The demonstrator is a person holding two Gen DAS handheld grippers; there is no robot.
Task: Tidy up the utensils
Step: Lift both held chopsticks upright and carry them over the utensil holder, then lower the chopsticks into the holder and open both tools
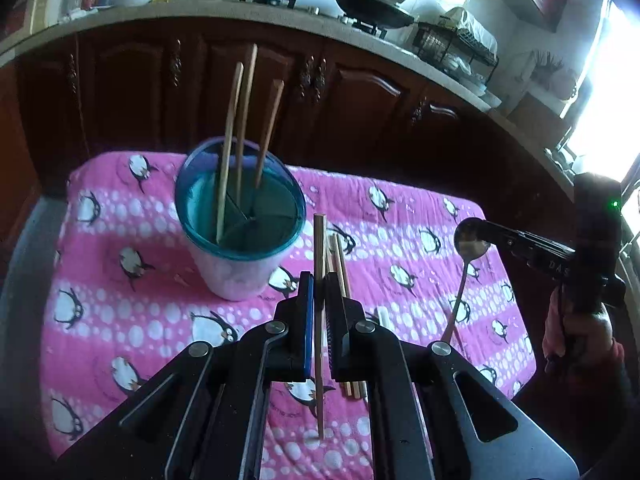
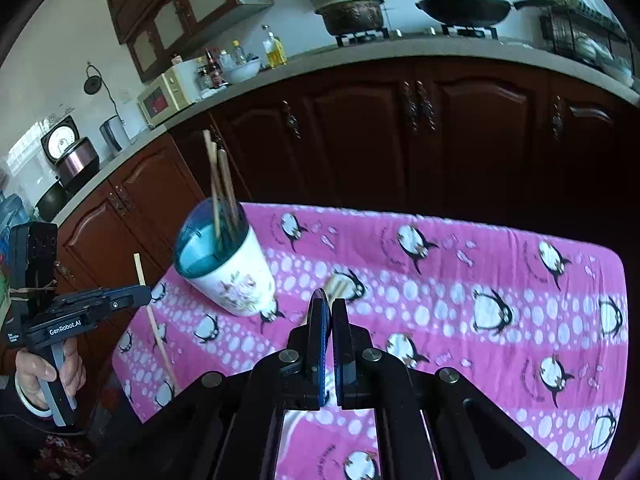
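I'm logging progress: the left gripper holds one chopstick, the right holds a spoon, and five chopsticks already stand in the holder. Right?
Not quite: three chopsticks stand in the holder, not five, as the left wrist view shows. The left gripper does hold one chopstick, and the right gripper a spoon.

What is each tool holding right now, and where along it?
The left tool clamps a chopstick around its middle, upright, lower tip near the cloth. The right tool grips a metal spoon at the bowl, handle hanging down.
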